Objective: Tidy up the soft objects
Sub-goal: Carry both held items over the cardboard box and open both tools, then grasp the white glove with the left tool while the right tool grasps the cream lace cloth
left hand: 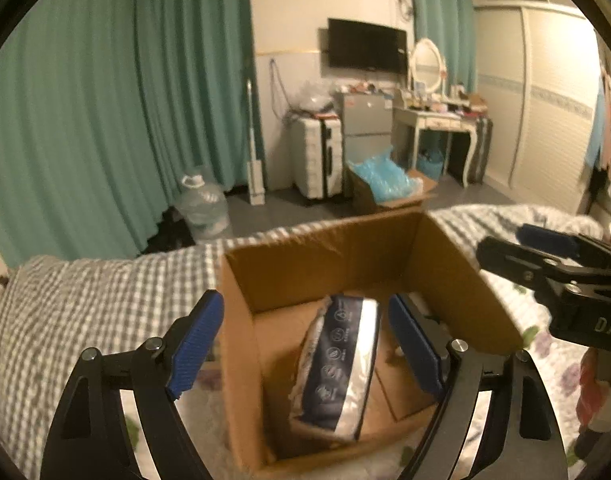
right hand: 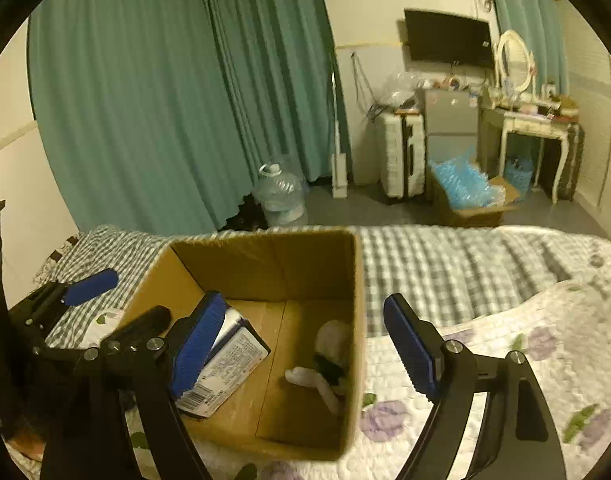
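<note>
A: The box (left hand: 337, 256) is matt brown cardboard; the pack (left hand: 337, 364) inside is glossy plastic film.

B: The bed (right hand: 445, 264) has quilted cloth. Tool pads (right hand: 197, 344) are ribbed blue rubber.

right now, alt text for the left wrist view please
Open left claw hovers over a cardboard box on a bed, with a blue-and-white pack lying inside. The right claw is at the right edge.

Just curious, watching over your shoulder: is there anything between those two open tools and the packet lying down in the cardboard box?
Nothing visible. The cardboard box is open-topped, the packet lies uncovered on its floor, and the left tool hangs open right above it.
</note>
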`<state>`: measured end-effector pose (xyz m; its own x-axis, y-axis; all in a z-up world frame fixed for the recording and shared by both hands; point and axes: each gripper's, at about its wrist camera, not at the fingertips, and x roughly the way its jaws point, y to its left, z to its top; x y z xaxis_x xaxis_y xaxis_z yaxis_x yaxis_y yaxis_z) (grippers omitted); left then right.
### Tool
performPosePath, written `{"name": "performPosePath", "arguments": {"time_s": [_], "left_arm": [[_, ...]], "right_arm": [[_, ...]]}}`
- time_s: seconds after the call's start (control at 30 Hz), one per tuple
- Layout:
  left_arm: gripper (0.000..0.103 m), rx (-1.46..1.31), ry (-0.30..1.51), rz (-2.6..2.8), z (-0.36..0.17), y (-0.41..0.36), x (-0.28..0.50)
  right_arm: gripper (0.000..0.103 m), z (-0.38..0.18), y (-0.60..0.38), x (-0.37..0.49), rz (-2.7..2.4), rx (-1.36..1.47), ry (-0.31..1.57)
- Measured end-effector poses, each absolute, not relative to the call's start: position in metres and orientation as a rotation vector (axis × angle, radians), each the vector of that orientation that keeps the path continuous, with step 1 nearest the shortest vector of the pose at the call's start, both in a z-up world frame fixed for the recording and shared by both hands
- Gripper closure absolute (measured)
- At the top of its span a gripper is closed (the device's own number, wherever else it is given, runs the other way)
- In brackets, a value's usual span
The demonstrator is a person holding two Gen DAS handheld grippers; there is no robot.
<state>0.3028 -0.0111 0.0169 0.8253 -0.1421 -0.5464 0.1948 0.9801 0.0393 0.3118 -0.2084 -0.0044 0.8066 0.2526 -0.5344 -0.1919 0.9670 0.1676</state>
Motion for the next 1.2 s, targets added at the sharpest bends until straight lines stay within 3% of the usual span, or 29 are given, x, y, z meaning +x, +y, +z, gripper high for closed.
{"name": "performPosePath", "arguments": {"time_s": [0.17,0.2,0.3,0.6,0.87,1.2], "left_arm": [[0.016,0.095,0.479,-0.187,0.075,-0.007,0.247],[0.010,0.097,0.459,-0.190,0.086,-0.006,0.234],[0.010,0.097,0.382,-0.197,0.122,-0.004,0.185],[0.010,0.101,0.255,-0.132,0.155,0.009,0.073],[0.010,0.073,0.353,-0.120,0.095,0.007,0.055],[0.010,0.053,0.540,0.013,-0.025,0.006,0.087]], "right_arm": [[0.015,0.056,-0.214,0.263,0.229,0.064,0.509],[0.010,0.068,-0.214,0.251,0.224,0.053,0.492],[0.001,0.109,-0.214,0.207,0.212,0.026,0.428],[0.000,0.160,-0.224,0.084,0.231,0.011,0.357],[0.000,0.107,-0.207,0.054,0.271,-0.076,0.419],[0.000,-0.017,-0.193,0.093,0.302,-0.086,0.613]]}}
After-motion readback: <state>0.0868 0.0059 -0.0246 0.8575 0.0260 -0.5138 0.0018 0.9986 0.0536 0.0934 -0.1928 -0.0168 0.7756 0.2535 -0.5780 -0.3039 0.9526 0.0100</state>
